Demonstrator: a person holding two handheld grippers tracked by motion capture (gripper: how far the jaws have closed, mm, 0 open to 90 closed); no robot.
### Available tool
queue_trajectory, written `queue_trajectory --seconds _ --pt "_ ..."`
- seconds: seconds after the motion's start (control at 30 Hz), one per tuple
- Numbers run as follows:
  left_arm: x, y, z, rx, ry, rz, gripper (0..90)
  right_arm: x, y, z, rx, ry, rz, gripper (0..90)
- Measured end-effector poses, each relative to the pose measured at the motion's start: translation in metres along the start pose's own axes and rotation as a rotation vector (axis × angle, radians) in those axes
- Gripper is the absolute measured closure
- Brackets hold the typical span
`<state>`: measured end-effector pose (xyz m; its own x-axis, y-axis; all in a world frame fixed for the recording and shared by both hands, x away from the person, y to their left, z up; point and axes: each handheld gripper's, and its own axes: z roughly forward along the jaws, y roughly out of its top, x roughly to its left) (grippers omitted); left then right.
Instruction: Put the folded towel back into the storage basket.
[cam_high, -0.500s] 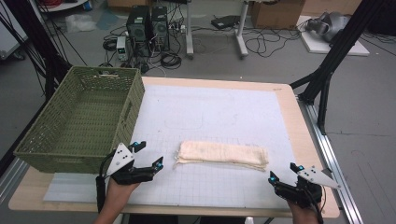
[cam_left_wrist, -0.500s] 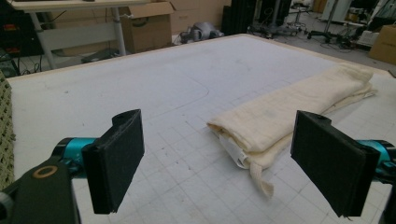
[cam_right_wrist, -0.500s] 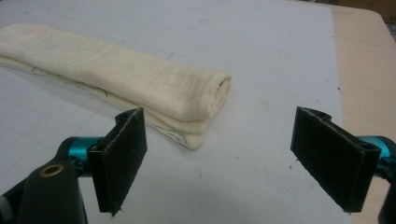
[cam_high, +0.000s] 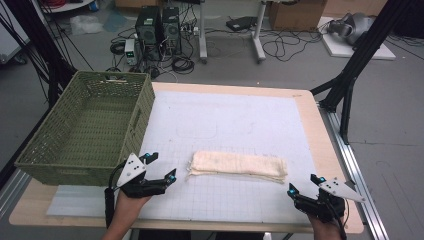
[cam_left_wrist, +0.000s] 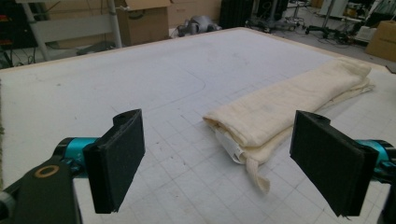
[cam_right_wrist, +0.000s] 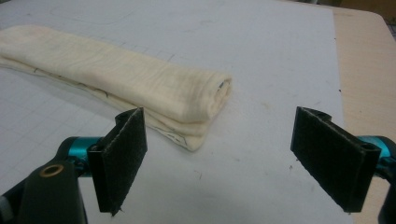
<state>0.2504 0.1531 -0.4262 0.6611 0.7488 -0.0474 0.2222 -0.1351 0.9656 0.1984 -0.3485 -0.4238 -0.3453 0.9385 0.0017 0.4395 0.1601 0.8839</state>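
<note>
A cream towel (cam_high: 237, 165), folded into a long strip, lies on the white grid mat (cam_high: 225, 120) near the front of the table. My left gripper (cam_high: 162, 166) is open just off the towel's left end, jaws wide apart with nothing between them. In the left gripper view the towel (cam_left_wrist: 289, 102) stretches away beyond the left gripper (cam_left_wrist: 219, 158), a loose corner trailing toward me. My right gripper (cam_high: 304, 184) is open a little in front of the towel's right end. The right gripper view puts the rolled end of the towel (cam_right_wrist: 116, 77) ahead and left of the right gripper (cam_right_wrist: 233, 158).
A green woven basket (cam_high: 141, 112) stands at the table's left, close behind my left hand. The bare wooden table edge (cam_high: 325, 150) runs along the right side. Computers, cables and black stand legs (cam_high: 350, 85) sit on the floor beyond the table.
</note>
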Motion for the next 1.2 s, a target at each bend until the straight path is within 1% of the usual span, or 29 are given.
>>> queue_trajectory --seconds 0.17,0.2,0.23,0.27,0.33,0.4,0.43,0.47,0.57,0.63,0.67,0.8,0.87,1.0,1.07,1.13,1.2 --pt "-0.001 -0.001 0.005 0.028 -0.009 -0.012 19.7 -0.002 -0.001 0.002 -0.001 0.002 -0.005 17.0" --pt "-0.001 -0.001 0.005 0.032 -0.011 -0.020 19.6 -0.002 -0.001 0.002 0.001 0.003 -0.003 17.0" --pt "-0.001 -0.001 0.006 0.044 -0.010 -0.024 19.6 -0.002 -0.001 0.002 0.000 0.006 -0.007 17.0" --pt "-0.001 -0.002 0.006 0.062 0.000 -0.026 19.9 -0.002 -0.001 0.003 0.002 0.006 -0.014 17.0" --pt "-0.002 -0.003 0.008 0.087 0.000 -0.029 20.6 -0.001 0.000 0.003 -0.002 0.005 -0.028 17.4" --pt "-0.002 -0.004 0.009 0.101 -0.006 -0.023 20.6 0.000 0.001 0.005 0.018 0.003 -0.040 17.4" --pt "-0.003 -0.005 0.008 0.104 -0.005 -0.020 20.6 0.000 0.001 0.005 0.010 0.005 -0.049 17.5" --pt "-0.003 -0.005 0.008 0.101 -0.005 -0.026 20.6 0.001 0.002 0.005 0.010 0.006 -0.042 17.5" --pt "-0.004 -0.004 0.007 0.091 -0.011 -0.027 20.6 0.002 0.002 0.004 0.009 0.006 -0.042 17.5" --pt "-0.004 -0.003 0.008 0.091 -0.014 -0.032 20.7 0.002 0.002 0.003 0.006 0.003 -0.044 17.5" --pt "-0.004 -0.002 0.009 0.096 -0.018 -0.034 20.8 0.002 0.001 0.003 0.006 0.001 -0.037 17.5" --pt "-0.005 0.008 0.010 0.096 -0.018 -0.017 21.7 0.001 0.001 0.003 0.006 -0.001 -0.020 17.5" --pt "-0.004 0.015 0.012 0.095 -0.020 -0.022 21.7 0.001 0.001 0.003 0.006 0.000 -0.022 17.5" --pt "-0.002 0.027 0.023 0.115 -0.052 -0.054 21.6 0.001 0.001 0.003 0.006 0.002 -0.021 17.5" --pt "0.000 0.030 0.033 0.147 -0.064 -0.075 21.9 0.002 0.001 0.004 0.009 0.003 -0.022 17.5" --pt "0.004 0.031 0.044 0.178 -0.078 -0.109 22.4 0.001 0.001 0.005 0.015 0.005 -0.024 17.5" --pt "0.008 0.030 0.054 0.209 -0.095 -0.159 23.8 0.001 0.001 0.005 0.016 0.006 -0.025 17.5"
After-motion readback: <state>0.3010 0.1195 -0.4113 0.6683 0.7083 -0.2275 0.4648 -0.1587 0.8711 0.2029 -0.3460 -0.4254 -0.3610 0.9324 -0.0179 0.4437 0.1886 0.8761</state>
